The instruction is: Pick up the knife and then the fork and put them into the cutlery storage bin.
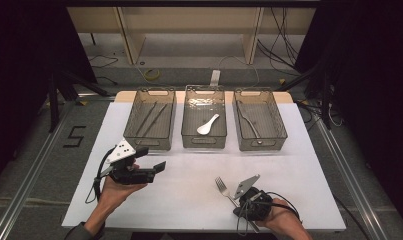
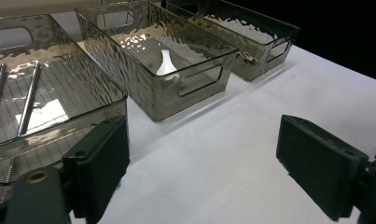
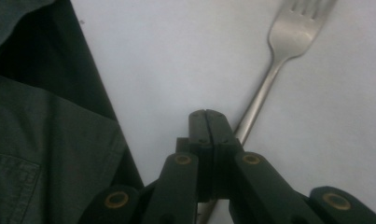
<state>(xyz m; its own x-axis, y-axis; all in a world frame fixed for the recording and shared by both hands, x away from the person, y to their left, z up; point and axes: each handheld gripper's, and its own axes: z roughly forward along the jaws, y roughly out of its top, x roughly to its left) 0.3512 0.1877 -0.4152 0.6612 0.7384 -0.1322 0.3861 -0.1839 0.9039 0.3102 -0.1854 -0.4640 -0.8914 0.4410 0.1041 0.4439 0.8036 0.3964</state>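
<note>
A metal fork (image 1: 222,186) lies on the white table sheet (image 1: 189,190) near the front right, tines pointing away from the person. My right gripper (image 1: 238,203) hovers over its handle, jaws pressed together. In the right gripper view the shut right gripper (image 3: 206,116) sits over the fork (image 3: 288,42), whose handle runs underneath and beside the jaws; no grip on it shows. At the front left my left gripper (image 1: 153,159) is held level, open and with nothing in it. The left gripper view has the left gripper (image 2: 206,158) with its jaws wide apart over bare sheet.
Three clear bins stand in a row at the back. The left bin (image 1: 139,134) holds metal rods (image 2: 29,98), the middle bin (image 1: 203,142) a white spoon (image 1: 208,125), the right bin (image 1: 281,131) a metal utensil (image 1: 249,122). A dark green garment (image 3: 45,140) lies left of the right gripper.
</note>
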